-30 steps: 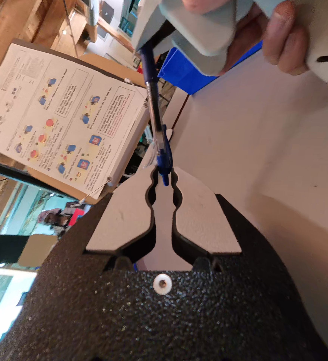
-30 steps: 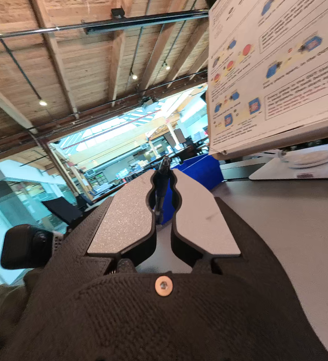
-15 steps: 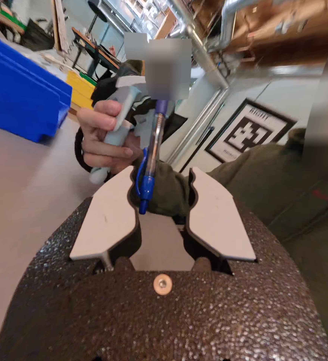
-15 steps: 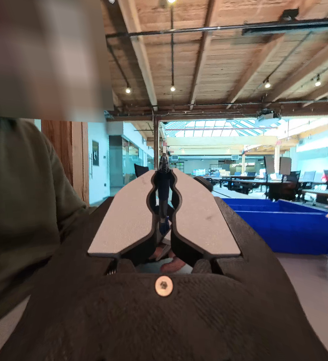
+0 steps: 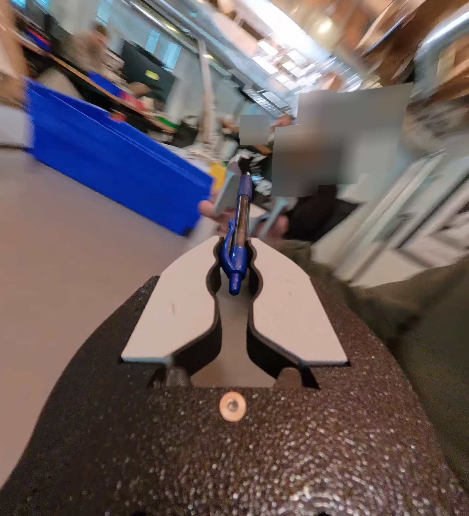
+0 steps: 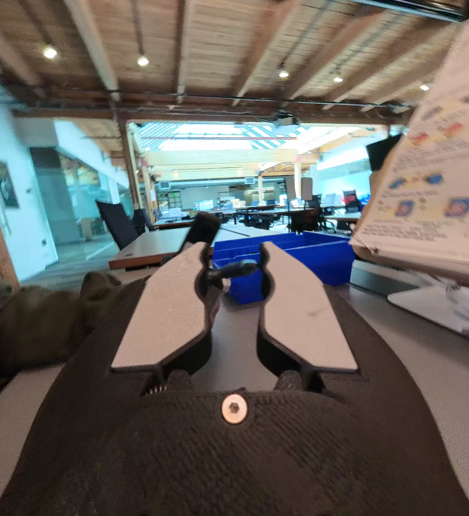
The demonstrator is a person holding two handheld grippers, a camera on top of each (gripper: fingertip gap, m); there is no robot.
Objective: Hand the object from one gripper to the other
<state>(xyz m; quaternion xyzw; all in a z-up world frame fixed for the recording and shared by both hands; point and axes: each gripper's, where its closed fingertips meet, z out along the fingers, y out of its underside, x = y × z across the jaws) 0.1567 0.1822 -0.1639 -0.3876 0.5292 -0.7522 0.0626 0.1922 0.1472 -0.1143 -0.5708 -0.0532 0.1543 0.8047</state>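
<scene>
Mid-handover, release stage by the look of it. Left tool (image 5: 234, 251) is narrowed onto the pen (image 5: 238, 237): clicker end and blue clip sit in the notch between the finger tips, barrel sticking out fwd and up, away from the camera. Whether the pads press it hard I can't tell for sure, but the pen is seated there w/ nothing else under it, so I read it as a hold.

Right tool (image 6: 233, 268) has its fingers spread wide. The pen's dark grip end (image 6: 233, 269) lies crosswise in that gap, near the tips, close to the right finger and maybe touching it; too blurred to say. So the right tool isn't clamping anything. In the left view the right tool shows farther off at the pen's far end, w/ the person's hand (image 5: 211, 208) around it.

Pen is up in the air over the table (image 5: 60, 251), not resting on it. Blue bin (image 6: 311, 251) sits on the table beyond, a printed sheet on a stand (image 6: 437, 181) to the right. Neither is in the way.

Judgement: transfer right → left is nearly done. Next move calls for the right tool to back off straight, fingers kept wide so they don't snag the grip end and lever the pen out of the left tool. Left needs to keep squeezing; hold is near the pen's very end, so it could pivot.
</scene>
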